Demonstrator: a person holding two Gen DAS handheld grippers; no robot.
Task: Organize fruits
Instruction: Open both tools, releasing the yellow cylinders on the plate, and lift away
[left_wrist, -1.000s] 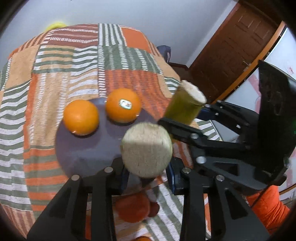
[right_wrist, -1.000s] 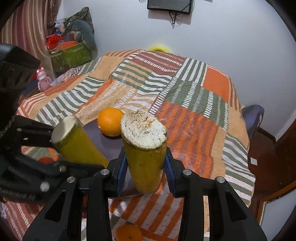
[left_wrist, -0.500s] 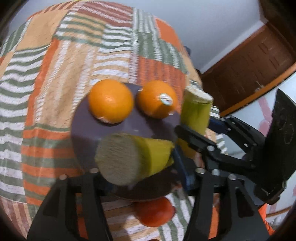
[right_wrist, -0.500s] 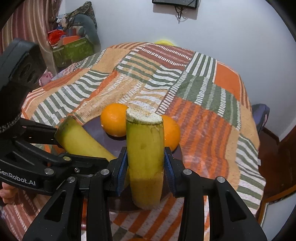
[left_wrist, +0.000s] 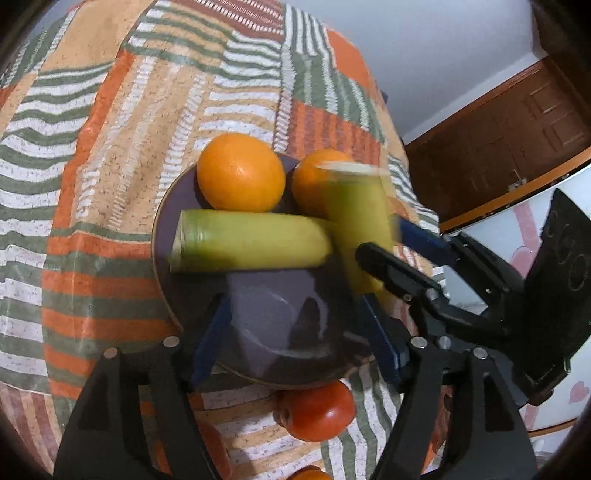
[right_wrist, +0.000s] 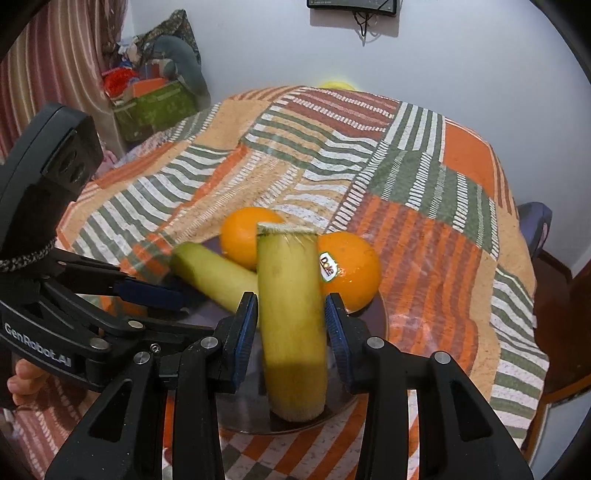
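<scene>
The left gripper (left_wrist: 295, 328) is hovering over the dark plate (left_wrist: 273, 332), its jaws having just been opening and now gaping with nothing between them. One banana piece (left_wrist: 251, 242) is lying on the plate beside two oranges (left_wrist: 240, 171). The right gripper (right_wrist: 291, 332) is clamping a second, upright banana piece (right_wrist: 291, 317) above the plate. A tomato (left_wrist: 317, 410) is sitting on the table just beside the plate.

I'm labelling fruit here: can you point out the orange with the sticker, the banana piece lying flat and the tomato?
Orange with the sticker (right_wrist: 351, 275), right wrist view, front skin.
Banana piece lying flat (left_wrist: 251, 242), left wrist view, mid-length.
Tomato (left_wrist: 317, 415), left wrist view, top.
</scene>
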